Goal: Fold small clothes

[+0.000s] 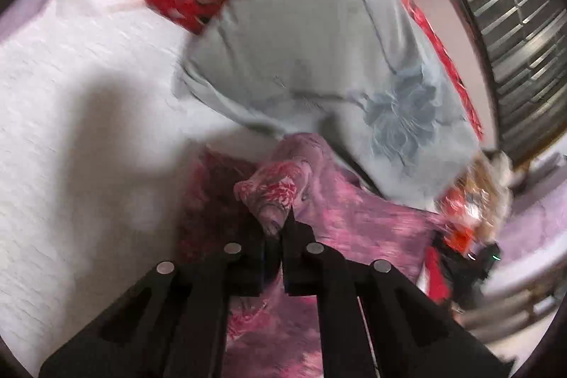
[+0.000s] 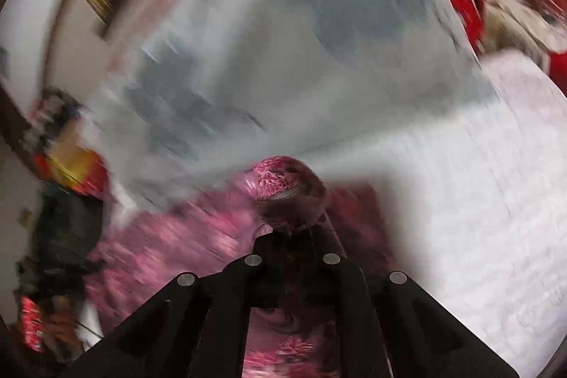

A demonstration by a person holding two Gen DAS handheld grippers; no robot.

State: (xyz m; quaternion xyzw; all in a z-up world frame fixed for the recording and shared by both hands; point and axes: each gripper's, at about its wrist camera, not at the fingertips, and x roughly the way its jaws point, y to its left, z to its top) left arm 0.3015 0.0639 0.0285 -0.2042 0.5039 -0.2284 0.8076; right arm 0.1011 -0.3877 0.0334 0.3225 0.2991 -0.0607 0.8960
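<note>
Both hand-held grippers apparently pinch pink floral garment (image 1: 354, 211).

pink floral garment (image 1: 347, 215), bunched, on white bedsheet (image 1: 88, 130)

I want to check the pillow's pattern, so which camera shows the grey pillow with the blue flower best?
The left wrist view: the grey pillow is fairly sharp there, its blue flower print clear at the lower right. In the right wrist view the same pillow is smeared by motion blur, the print only dark blotches.
</note>
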